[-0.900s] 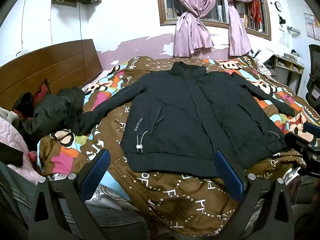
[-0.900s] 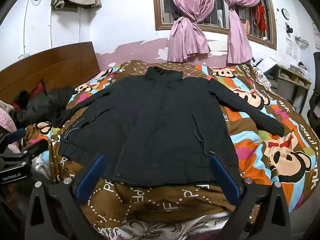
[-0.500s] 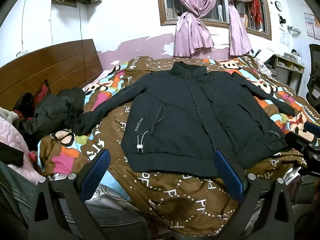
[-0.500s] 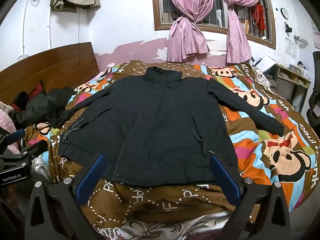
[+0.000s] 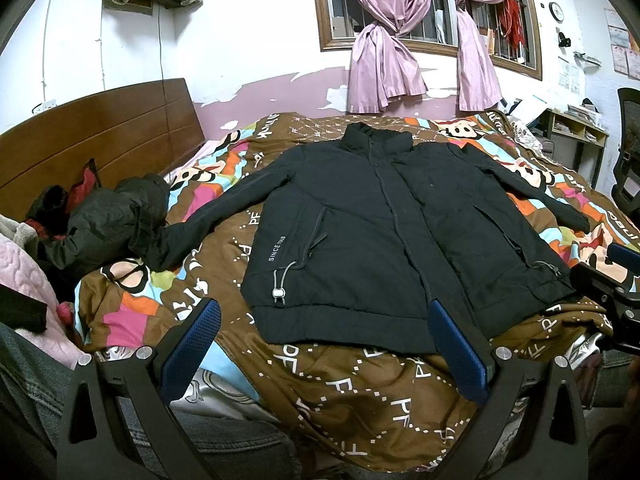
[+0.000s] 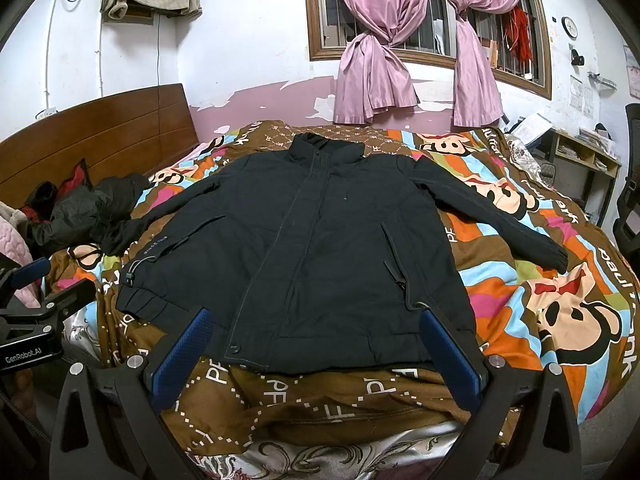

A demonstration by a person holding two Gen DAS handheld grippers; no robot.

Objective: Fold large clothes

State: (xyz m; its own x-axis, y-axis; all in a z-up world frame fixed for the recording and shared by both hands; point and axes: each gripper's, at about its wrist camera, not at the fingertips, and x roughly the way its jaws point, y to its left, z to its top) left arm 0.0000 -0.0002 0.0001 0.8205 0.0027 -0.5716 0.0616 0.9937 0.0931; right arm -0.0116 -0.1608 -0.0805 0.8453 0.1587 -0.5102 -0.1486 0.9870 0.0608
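Observation:
A large black jacket (image 5: 384,232) lies flat, front up, on the bed, collar toward the window and both sleeves spread out; it also shows in the right wrist view (image 6: 320,256). My left gripper (image 5: 324,320) is open and empty, held just short of the jacket's hem at its left half. My right gripper (image 6: 314,330) is open and empty, held over the hem at the jacket's right half. Each gripper shows at the edge of the other's view.
The bed has a brown and bright cartoon-print quilt (image 6: 560,312). A pile of dark and pink clothes (image 5: 88,224) lies by the wooden headboard (image 5: 100,128) on the left. A desk (image 6: 580,160) and office chair (image 5: 628,160) stand right.

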